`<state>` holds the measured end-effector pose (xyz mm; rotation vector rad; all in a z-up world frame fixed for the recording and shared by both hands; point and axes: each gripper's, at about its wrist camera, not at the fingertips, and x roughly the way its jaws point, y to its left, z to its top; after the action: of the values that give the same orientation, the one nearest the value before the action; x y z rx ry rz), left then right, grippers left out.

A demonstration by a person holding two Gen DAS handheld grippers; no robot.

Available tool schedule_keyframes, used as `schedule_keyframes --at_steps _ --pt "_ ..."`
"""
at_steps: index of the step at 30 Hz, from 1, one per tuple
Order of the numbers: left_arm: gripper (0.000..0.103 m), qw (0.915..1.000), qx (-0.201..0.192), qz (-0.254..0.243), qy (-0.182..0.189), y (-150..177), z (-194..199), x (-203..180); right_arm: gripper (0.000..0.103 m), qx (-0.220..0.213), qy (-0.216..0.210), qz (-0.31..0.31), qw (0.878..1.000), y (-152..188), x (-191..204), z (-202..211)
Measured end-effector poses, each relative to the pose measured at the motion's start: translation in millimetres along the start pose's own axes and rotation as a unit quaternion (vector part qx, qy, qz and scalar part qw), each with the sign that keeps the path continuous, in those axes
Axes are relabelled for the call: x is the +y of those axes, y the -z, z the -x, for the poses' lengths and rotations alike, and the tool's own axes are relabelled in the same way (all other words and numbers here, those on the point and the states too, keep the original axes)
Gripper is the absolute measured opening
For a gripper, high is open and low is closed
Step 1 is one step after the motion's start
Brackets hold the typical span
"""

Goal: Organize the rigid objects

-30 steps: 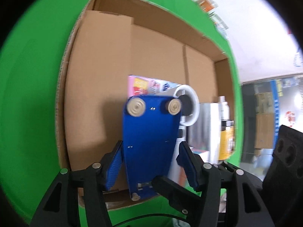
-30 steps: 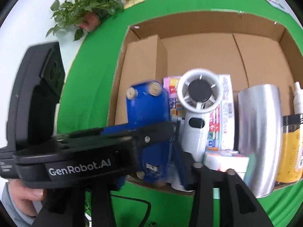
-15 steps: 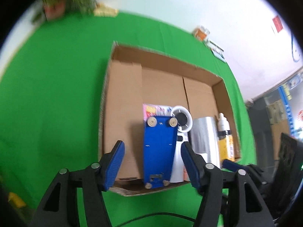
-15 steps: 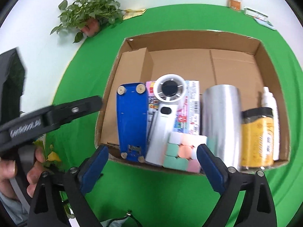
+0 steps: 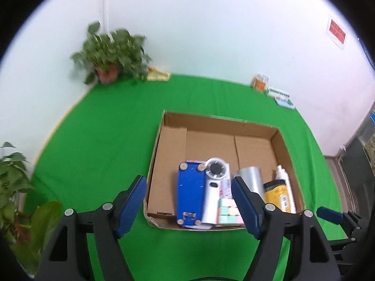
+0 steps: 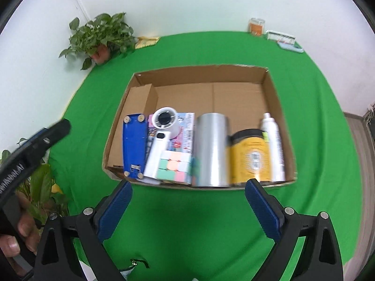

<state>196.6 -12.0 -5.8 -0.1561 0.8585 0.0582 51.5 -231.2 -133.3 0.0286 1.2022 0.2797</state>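
Note:
A cardboard box [image 6: 276, 98] [image 5: 279, 140] lies on the green table. Along its near wall lie a blue device [image 6: 134, 145] [image 5: 189, 194] with round feet up, a white handheld fan [image 6: 161, 138] [image 5: 213, 185], a pastel cube [image 6: 174, 167] [image 5: 228, 210], a silver cylinder [image 6: 211, 149] [image 5: 249, 178], a yellow jar [image 6: 248, 157] [image 5: 279, 196] and a white bottle [image 6: 274, 145] [image 5: 283, 175]. My left gripper [image 5: 188, 201] hovers above the box's near edge, jaws still opening, nothing between them. My right gripper [image 6: 188, 201] stands wide open over bare cloth in front of the box.
A potted plant [image 6: 100, 39] [image 5: 110, 51] stands at the table's far left corner. An orange jar [image 6: 256, 25] and small flat items [image 6: 284, 39] sit at the far right. More leaves [image 5: 14, 187] crowd the near left. A person's hand [image 6: 21, 231] holds the left gripper's handle.
Both grippers let go of the blue device, opened and pulled up and back from the box. The device now lies in the box beside the fan.

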Motion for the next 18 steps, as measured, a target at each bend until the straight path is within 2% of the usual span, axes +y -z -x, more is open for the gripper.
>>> schedule_keyframes --at_steps 2,4,10,18 --pt "0.074 0.9999 -0.009 0.002 -0.006 5 20 -18 0.097 -0.013 0.001 -0.004 1.0 9 -18 20" --pt "0.078 1.0 -0.001 -0.003 -0.005 10 31 -35 0.098 -0.023 0.002 -0.008 1.0 18 -34 39" --pt "0.079 0.9997 0.016 -0.019 0.0 30 46 -83 0.098 -0.045 0.013 -0.012 0.999 44 -77 84" --pt "0.079 0.9993 0.01 -0.036 0.009 39 65 -110 0.098 -0.061 0.025 -0.009 0.998 63 -103 126"
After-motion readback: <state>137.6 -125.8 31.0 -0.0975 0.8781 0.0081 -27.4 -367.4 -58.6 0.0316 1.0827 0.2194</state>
